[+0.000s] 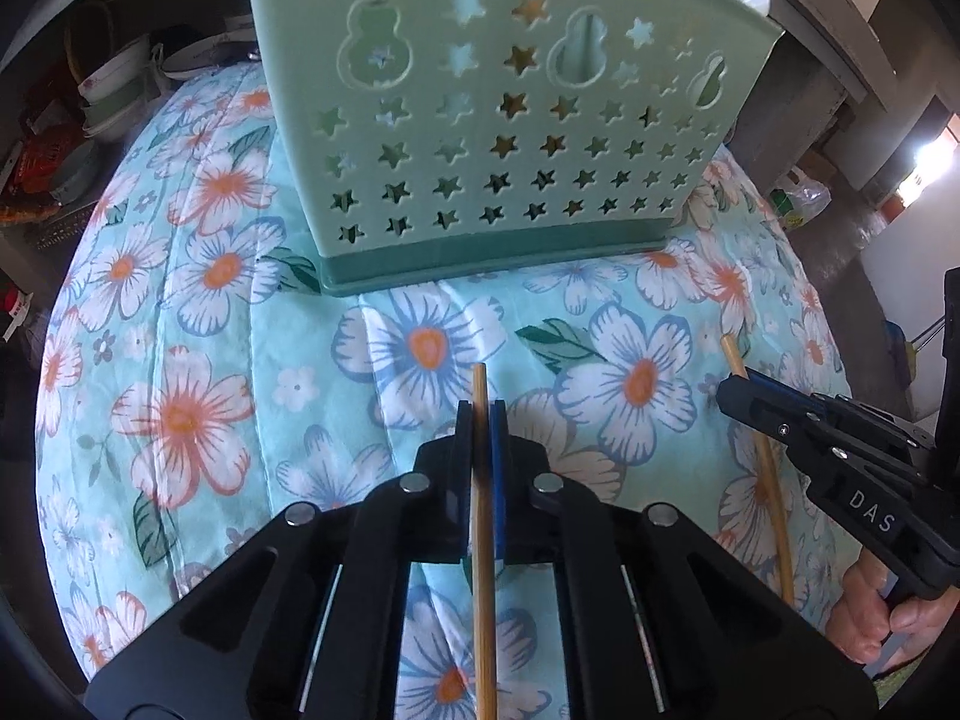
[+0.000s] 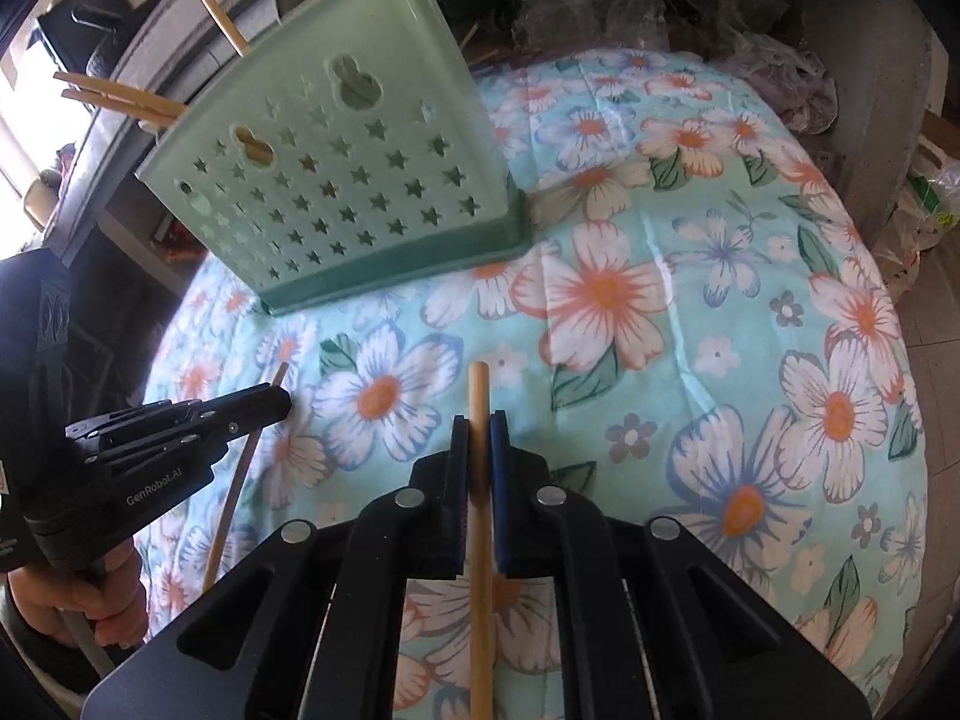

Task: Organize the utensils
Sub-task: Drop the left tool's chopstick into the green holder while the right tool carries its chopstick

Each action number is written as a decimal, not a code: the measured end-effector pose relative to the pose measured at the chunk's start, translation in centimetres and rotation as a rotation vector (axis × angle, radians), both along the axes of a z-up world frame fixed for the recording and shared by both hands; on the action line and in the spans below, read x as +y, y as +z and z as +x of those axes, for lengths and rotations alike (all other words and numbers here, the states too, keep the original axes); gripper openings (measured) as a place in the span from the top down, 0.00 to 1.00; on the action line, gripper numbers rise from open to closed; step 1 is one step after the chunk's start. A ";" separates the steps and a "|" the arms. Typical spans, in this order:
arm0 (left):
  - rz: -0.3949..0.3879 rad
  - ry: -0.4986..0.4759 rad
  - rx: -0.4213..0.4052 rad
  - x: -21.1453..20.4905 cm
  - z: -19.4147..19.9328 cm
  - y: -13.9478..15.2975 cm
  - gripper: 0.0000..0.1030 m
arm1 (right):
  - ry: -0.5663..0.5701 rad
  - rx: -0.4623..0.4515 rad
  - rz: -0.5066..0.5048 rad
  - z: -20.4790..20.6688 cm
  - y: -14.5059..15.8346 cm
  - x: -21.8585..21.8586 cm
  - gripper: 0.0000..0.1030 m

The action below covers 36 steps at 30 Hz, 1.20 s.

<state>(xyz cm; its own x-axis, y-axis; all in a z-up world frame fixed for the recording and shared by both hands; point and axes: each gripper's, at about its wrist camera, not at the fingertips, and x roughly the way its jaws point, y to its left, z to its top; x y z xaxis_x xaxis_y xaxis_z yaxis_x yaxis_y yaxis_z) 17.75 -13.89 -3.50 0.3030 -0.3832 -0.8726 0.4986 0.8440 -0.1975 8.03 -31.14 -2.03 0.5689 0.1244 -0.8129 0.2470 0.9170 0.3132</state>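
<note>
The left tool (image 1: 481, 414) is pinching a wooden chopstick (image 1: 483, 540) tight between its closed fingers, its tip poking out in front. Beside it, the right tool (image 2: 479, 426) is gripping a second chopstick (image 2: 480, 540) the same way. Both are hanging over the floral-clothed surface (image 1: 198, 408). Farther back, the green star-cut utensil holder (image 1: 498, 138) is standing on the cloth, with other chopsticks (image 2: 120, 97) sticking out of its top.

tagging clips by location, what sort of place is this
Probably a lived-in home kitchen or dining corner: a table under a flowered cloth, a green utensil basket holding chopsticks, and stacked bowls on shelves behind.
</note>
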 end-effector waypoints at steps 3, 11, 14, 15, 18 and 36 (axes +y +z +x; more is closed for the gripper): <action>-0.035 0.001 -0.057 0.9 -1.0 2.8 0.96 | -0.008 -0.043 -0.016 -0.8 1.2 0.2 0.93; -0.173 0.040 -0.261 5.1 -3.1 12.7 0.96 | -0.035 -0.147 -0.027 -3.7 4.1 -0.3 0.93; -0.224 0.050 -0.332 5.6 -3.8 16.0 0.96 | -0.042 -0.176 -0.023 -4.5 5.0 -0.5 0.93; -0.257 0.050 -0.358 6.4 -4.1 17.5 0.96 | -0.043 -0.184 -0.022 -4.7 5.3 -0.6 0.93; -0.305 0.051 -0.437 5.3 -5.2 20.6 0.96 | -0.049 -0.207 -0.016 -5.3 6.0 -1.1 0.93; -0.384 0.158 -0.869 -3.1 -1.5 30.1 0.96 | -0.047 -0.198 -0.017 -5.1 6.3 -1.9 0.93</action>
